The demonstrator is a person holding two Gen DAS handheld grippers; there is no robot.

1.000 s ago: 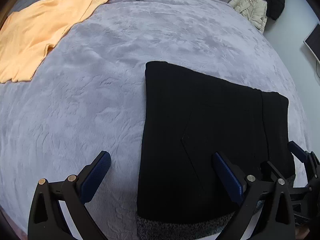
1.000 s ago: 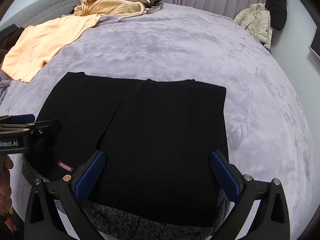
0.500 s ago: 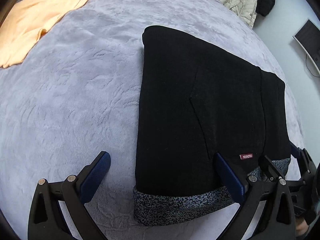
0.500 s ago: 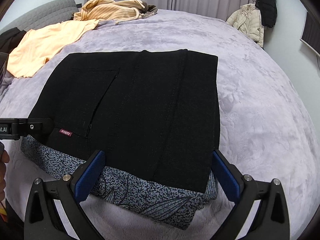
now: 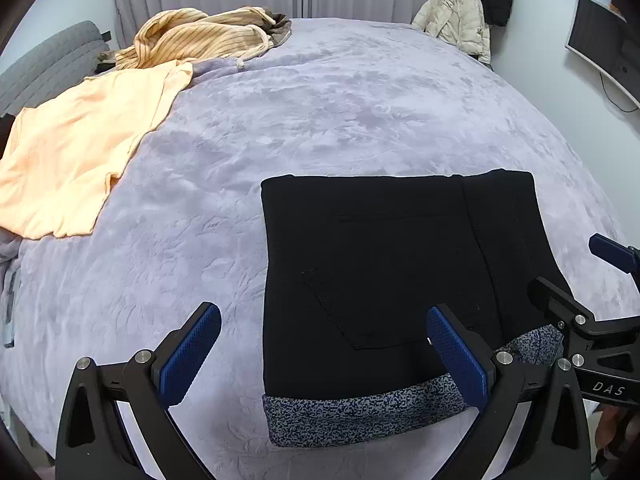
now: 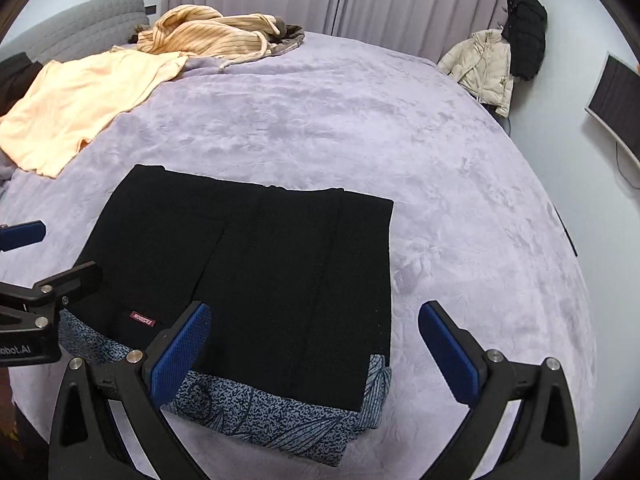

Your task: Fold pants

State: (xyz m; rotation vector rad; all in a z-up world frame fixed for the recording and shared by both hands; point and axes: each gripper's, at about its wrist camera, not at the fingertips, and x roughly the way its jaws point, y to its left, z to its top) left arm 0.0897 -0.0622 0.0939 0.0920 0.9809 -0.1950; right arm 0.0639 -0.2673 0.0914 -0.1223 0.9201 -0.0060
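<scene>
The black pants [image 5: 380, 276] lie folded into a flat rectangle on the lilac bed [image 5: 320, 120], with a speckled grey-blue layer showing along their near edge [image 5: 360, 412]. They also show in the right wrist view [image 6: 272, 272], with a small red label [image 6: 143, 319]. My left gripper [image 5: 324, 356] is open and empty, above the pants' near left corner. My right gripper [image 6: 314, 352] is open and empty, above the pants' near right corner. Each gripper shows at the edge of the other's view.
An orange T-shirt [image 5: 80, 148] lies at the left of the bed. A striped yellow garment [image 5: 200, 36] is heaped at the far side. A grey headboard [image 6: 76, 24], jackets on the wall [image 6: 504, 56] and a monitor [image 6: 616, 108] surround the bed.
Both grippers have pulled back and tilted up from the pants, so more of the bed and room shows. The pants stay flat and folded. Both grippers stay open.
</scene>
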